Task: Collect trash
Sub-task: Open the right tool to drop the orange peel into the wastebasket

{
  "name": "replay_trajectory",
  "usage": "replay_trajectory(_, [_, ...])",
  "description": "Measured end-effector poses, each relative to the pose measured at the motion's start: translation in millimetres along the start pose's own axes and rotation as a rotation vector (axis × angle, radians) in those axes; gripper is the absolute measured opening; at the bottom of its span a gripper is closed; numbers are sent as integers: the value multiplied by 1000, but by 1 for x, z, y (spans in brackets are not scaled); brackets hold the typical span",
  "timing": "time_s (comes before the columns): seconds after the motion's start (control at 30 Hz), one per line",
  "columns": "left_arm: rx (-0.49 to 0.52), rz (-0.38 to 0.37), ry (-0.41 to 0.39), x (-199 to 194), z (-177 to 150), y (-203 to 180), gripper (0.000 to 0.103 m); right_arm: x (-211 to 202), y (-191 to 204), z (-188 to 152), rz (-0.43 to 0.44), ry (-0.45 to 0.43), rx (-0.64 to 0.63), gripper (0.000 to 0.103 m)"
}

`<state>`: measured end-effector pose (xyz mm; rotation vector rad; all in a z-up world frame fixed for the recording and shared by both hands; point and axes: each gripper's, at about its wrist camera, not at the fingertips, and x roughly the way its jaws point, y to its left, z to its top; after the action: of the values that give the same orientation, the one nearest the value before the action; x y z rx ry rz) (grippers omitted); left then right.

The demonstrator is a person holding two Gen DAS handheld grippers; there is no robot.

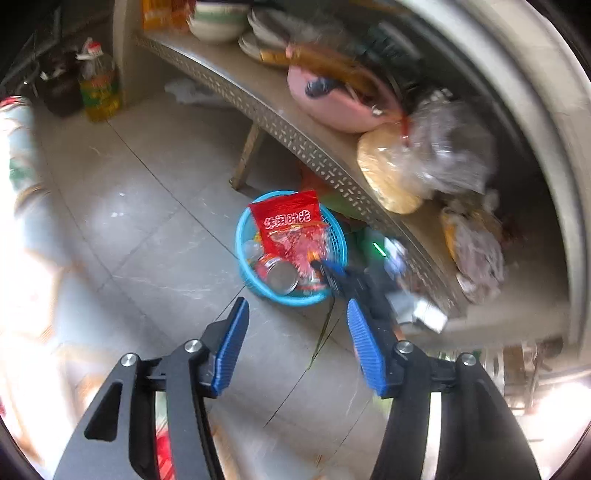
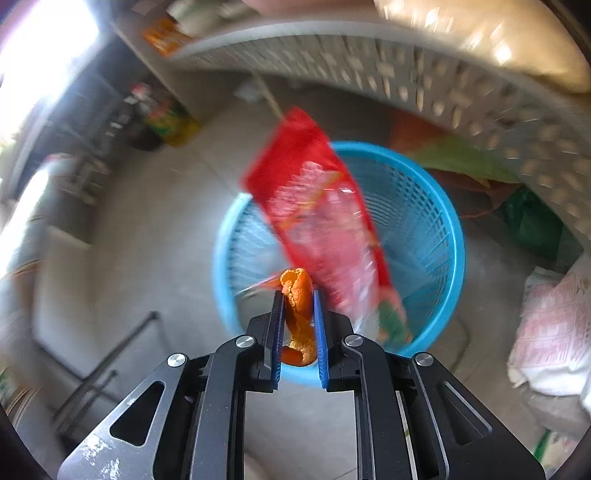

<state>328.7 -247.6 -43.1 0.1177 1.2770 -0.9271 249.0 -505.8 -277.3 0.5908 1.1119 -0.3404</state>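
A blue plastic basket (image 1: 241, 240) stands on the tiled floor beside a low table. A red snack bag (image 1: 291, 225) sticks up out of it, with a metal can (image 1: 281, 276) and other scraps lower down. My left gripper (image 1: 296, 302) is open and empty, above the floor just in front of the basket. In the right wrist view, my right gripper (image 2: 297, 293) is shut on a piece of orange peel (image 2: 298, 306) over the basket (image 2: 457, 236), next to the blurred red bag (image 2: 317, 214). The left wrist view shows the right gripper (image 1: 327, 273) over the basket's right rim.
The low table (image 1: 295, 144), with a perforated edge, carries a pink bag (image 1: 332, 99), tied plastic bags (image 1: 443, 155) and bowls (image 1: 218, 22). An oil bottle (image 1: 99, 88) stands at the far left. A white sack (image 2: 550, 332) and green bag (image 2: 532, 221) lie right of the basket.
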Motion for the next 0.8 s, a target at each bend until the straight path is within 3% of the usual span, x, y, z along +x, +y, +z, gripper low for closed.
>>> replay_trajectory(0.07, [-5, 4, -27, -32, -24, 13, 55, 25, -7, 11, -72, 40, 22, 14])
replay_trajectory(0.17, [-39, 24, -64, -69, -61, 34, 56, 55, -16, 20, -93, 113, 60, 14])
replay_trajectory(0.33, [-117, 63, -121, -107, -106, 63, 56, 79, -10, 26, -116, 163, 57, 12])
replay_trajectory(0.5, [-165, 73, -160, -130, -139, 81, 56, 90, -15, 28, -44, 247, 158, 16])
replay_trajectory(0.53, [-170, 72, -167, -132, -141, 82, 56, 86, -15, 28, -32, 251, 168, 20])
replay_trajectory(0.67, [-172, 91, -211, -144, -153, 84, 59, 63, -11, 35, -22, 211, 166, 53])
replay_trajectory(0.8, [-174, 62, -238, -156, -168, 85, 60, 29, -4, 37, 47, 169, 178, 59])
